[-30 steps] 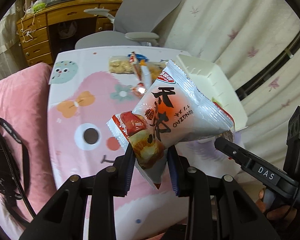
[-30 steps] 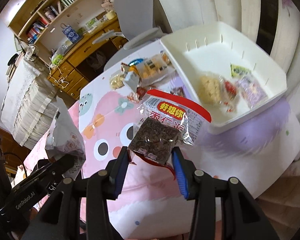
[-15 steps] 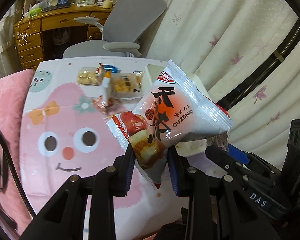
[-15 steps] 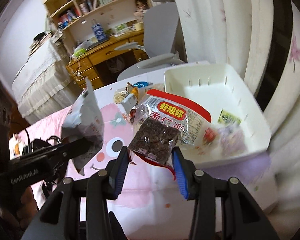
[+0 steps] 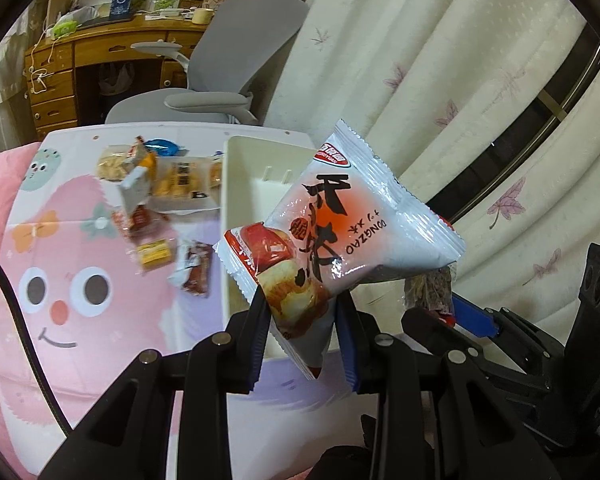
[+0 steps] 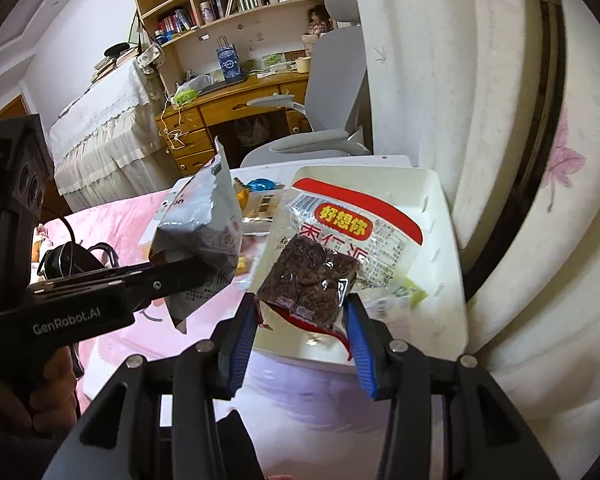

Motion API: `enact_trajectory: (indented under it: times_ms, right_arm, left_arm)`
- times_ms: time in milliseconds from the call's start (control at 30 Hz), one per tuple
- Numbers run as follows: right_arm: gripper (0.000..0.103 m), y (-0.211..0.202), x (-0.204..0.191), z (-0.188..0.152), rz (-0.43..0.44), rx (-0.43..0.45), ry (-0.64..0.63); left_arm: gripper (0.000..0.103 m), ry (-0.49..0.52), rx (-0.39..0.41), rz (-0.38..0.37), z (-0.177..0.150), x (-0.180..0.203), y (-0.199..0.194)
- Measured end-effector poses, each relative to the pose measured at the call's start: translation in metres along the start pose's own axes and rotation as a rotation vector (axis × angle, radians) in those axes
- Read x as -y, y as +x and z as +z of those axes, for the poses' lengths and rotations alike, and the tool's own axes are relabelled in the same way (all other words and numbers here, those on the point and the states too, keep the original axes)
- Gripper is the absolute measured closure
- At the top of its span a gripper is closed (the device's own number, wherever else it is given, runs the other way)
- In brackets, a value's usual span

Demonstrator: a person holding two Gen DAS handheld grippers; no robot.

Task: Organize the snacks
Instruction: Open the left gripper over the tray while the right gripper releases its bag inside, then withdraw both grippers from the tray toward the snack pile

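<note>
My left gripper (image 5: pixel 302 320) is shut on a white and orange pastry packet (image 5: pixel 340 232), held in the air over the near end of the white tray (image 5: pixel 252 172). My right gripper (image 6: pixel 302 314) is shut on a clear packet with a dark brown bar and a red band (image 6: pixel 328 256), also raised above the white tray (image 6: pixel 428 196). In the right wrist view the left gripper's pastry packet (image 6: pixel 204 236) shows its silver back at the left. In the left wrist view the dark bar packet (image 5: pixel 430 292) peeks out at the right. A few small packets (image 6: pixel 410 294) lie in the tray.
Several loose snack packets (image 5: pixel 168 184) lie on the pink cartoon tablecloth (image 5: pixel 68 280) left of the tray. A grey office chair (image 5: pixel 228 68) and a wooden desk (image 5: pixel 80 64) stand beyond the table. Curtains (image 5: pixel 440 80) hang at the right. A black strap (image 6: pixel 76 256) lies on the pink cloth.
Both grippers have swung sideways with their packets to stand over the white tray. The right gripper has rolled. The two grippers now hang close side by side.
</note>
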State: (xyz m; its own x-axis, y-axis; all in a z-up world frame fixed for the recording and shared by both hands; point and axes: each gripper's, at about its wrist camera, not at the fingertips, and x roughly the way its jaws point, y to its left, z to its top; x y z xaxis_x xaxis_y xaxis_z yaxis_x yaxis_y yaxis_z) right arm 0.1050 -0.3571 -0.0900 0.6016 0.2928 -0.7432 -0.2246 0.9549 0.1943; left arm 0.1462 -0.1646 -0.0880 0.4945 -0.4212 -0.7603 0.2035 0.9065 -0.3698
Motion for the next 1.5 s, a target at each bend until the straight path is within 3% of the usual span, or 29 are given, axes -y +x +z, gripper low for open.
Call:
enact_trajectory:
  times_ms: [333,367,433,600,1067,1500]
  right_arm:
    - [0.058,0.001,0.044,0.007,-0.017,-0.004,-0.001]
    - [0.055,0.003,0.047,0.008,-0.016,-0.007,0.004]
    - [0.049,0.006,0.054,0.008,-0.026,-0.024,0.02]
    - [0.049,0.015,0.063,0.009,-0.027,-0.049,0.057]
    - [0.049,0.036,0.034,0.006,0.011,-0.115,0.085]
    - [0.049,0.055,-0.04,-0.013,-0.01,-0.188,0.247]
  left_arm:
    - [0.071,0.011,-0.006,-0.028,0.015,0.035,0.034]
    - [0.068,0.012,-0.014,-0.02,0.016,0.035,0.038]
    - [0.041,0.003,-0.035,-0.001,0.017,0.035,0.044]
    - [0.029,-0.032,-0.045,0.022,0.02,0.027,0.047]
    - [0.027,-0.076,-0.077,0.051,0.014,-0.021,0.028]
    - [0.027,-0.068,-0.127,0.059,0.004,-0.106,-0.021]
